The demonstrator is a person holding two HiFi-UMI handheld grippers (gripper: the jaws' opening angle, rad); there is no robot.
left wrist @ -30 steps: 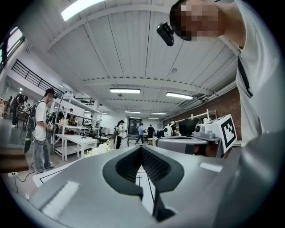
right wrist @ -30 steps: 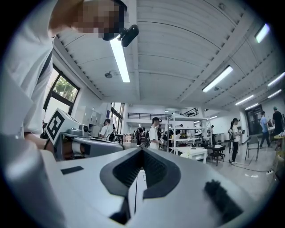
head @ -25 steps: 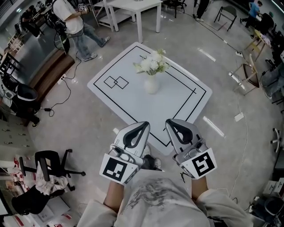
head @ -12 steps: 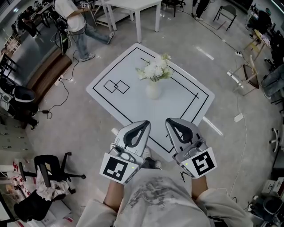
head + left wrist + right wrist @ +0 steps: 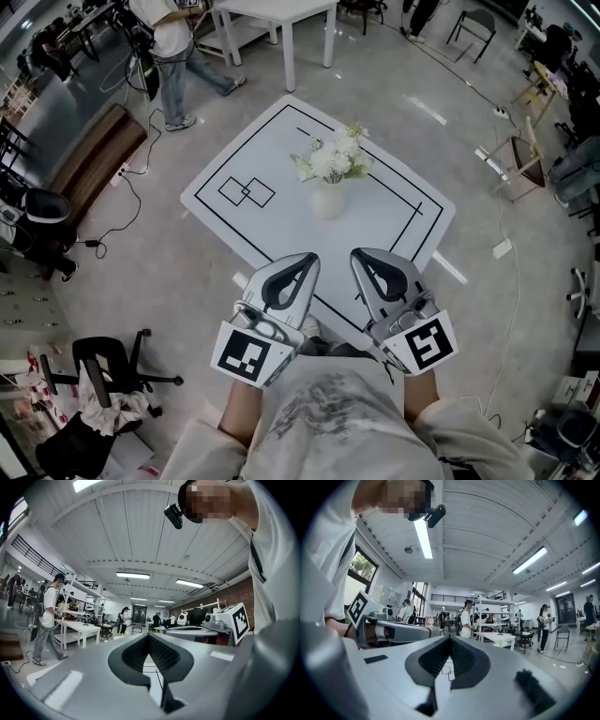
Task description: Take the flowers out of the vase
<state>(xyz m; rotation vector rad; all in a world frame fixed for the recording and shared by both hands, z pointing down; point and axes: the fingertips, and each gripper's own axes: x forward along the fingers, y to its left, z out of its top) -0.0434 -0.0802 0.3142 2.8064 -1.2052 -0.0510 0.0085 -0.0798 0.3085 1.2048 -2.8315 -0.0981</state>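
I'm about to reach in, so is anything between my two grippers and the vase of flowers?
Nothing visible does. Between the left gripper and right gripper, both shut, and the vase holding the flowers there is only the bare white table top with black lines.

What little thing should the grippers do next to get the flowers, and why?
Probably move forward toward the table. The flowers stand in the vase near its middle, well beyond the left gripper and the right gripper. Both are near the person's body, with their jaws shut and empty.
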